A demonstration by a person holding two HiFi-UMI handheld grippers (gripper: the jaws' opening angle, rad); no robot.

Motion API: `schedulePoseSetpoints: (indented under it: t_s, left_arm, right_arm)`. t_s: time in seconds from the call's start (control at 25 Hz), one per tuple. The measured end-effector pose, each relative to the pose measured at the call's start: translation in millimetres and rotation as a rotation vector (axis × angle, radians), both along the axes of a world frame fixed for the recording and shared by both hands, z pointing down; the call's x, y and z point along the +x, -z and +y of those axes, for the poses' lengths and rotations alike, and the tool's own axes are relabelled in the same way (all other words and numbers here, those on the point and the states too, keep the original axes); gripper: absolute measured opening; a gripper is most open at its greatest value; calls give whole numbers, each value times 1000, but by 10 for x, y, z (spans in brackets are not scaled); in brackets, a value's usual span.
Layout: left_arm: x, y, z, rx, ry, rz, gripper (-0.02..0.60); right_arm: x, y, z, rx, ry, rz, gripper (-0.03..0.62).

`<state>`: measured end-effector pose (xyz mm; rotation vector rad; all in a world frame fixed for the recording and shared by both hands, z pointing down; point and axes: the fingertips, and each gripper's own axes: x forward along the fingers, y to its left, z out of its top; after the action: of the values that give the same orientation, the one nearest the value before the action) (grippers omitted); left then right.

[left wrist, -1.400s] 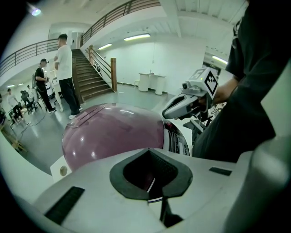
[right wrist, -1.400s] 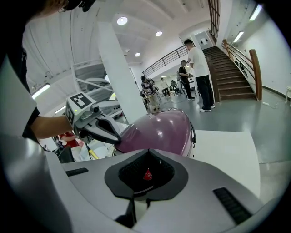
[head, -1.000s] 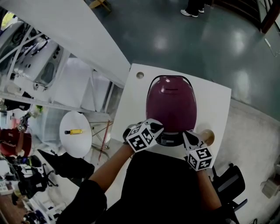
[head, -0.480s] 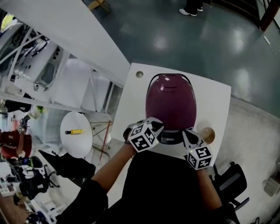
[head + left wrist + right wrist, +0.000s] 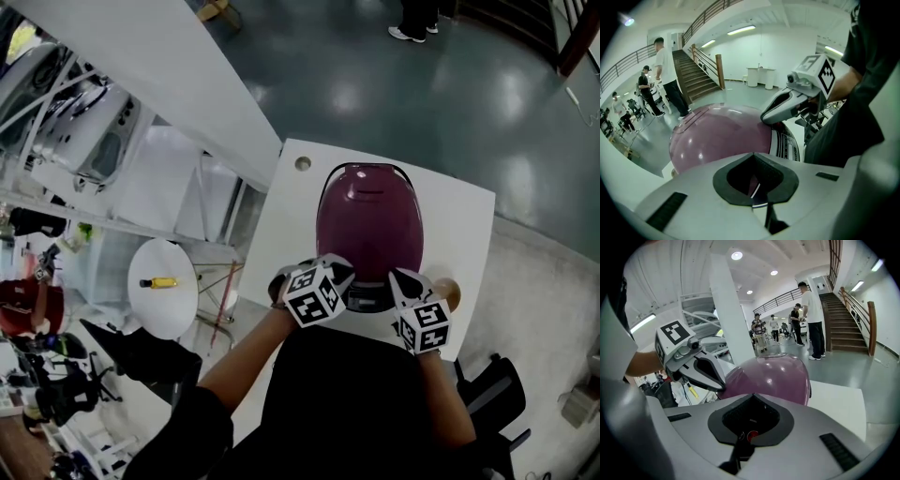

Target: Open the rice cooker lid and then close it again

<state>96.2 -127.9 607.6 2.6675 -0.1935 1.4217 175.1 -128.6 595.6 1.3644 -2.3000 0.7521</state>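
Rice cooker: the rice cooker (image 5: 368, 225) is sitting on the white counter (image 5: 461, 217) with its lid (image 5: 367, 202) down. Its long axis is running straight away from us, with the front panel (image 5: 370, 299) at the near end.

Left gripper: we are holding the left gripper (image 5: 339, 274) with its jaws together and nothing between them. It is pointing down at the near-left corner of the cooker, just beside the panel.

Right gripper: the right gripper (image 5: 399, 280) is likewise closed and empty. It is pointing at the near-right corner, close to the lid's front edge; we cannot tell whether it is touching.

Key relation: the lid's front edge is lying between the two grippers and just beyond them, so neither hand is clearly nearer.

Next move: we are judging that the release sits at front centre. Either gripper would be shifting inward, and the lid would be swinging up and away from us about the far end.
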Motion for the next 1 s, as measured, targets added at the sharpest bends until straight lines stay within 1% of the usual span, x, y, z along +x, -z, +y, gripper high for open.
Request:
schedulePoseSetpoints:
  t_s: [0.2, 0.32, 0.52, 0.6, 0.72, 0.84, 0.92, 1.0]
  left_arm:
    - [-12, 10, 9, -18, -3, 11, 3]
    - [-13, 9, 9, -35, -1, 23, 3]
    - [-25, 12, -7, -32, -6, 50, 3]
    - [-33, 3, -15, -39, -3, 59, 3]
    - [-12, -1, -9, -35, -4, 49, 3]
    - [-21, 3, -2, 11, 1, 33, 3]
    - [-60, -7, 59, 51, 3, 25, 3]
    - [-92, -11, 141, 71, 15, 35, 3]
  right_arm:
    - [-21, -11, 9, -15, 2, 44, 0]
    - [-31, -24, 4, -46, 18, 66, 0]
    - [-18, -27, -14, -62, -12, 8, 0]
    - [-23, -31, -17, -61, -10, -4, 0]
    - [-45, 69, -20, -15, 14, -5, 0]
    - [-79, 249, -13, 49, 10, -45, 0]
    - [-81, 330, 74, 71, -6, -76, 0]
    - [-65, 374, 184, 84, -12, -90, 0]
